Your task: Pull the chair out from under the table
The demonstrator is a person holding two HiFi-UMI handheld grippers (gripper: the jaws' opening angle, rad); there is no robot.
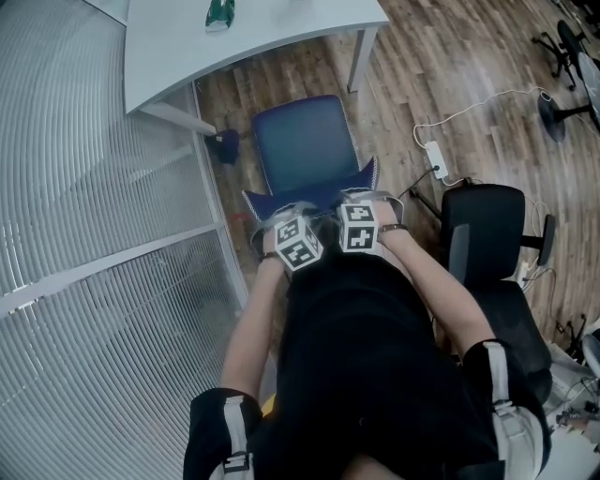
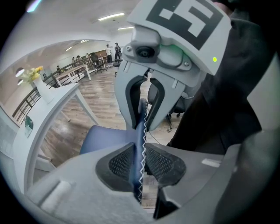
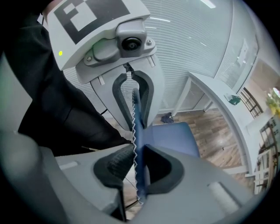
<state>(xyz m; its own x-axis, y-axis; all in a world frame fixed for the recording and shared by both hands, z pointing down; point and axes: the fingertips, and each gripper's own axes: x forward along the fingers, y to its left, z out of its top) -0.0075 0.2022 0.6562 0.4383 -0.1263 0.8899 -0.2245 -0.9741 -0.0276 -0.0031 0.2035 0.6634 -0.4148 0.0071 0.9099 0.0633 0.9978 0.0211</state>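
The left tool (image 2: 140, 162) and right tool (image 3: 138, 168) are both gripping the backrest of the blue chair (image 1: 305, 141) (near the tabletop (image 1: 272, 28)).

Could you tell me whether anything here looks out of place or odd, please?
A small dark blue bundle lies crumpled on the floor beside the table leg, left of the blue chair. A white power strip also lies loose on the floor.
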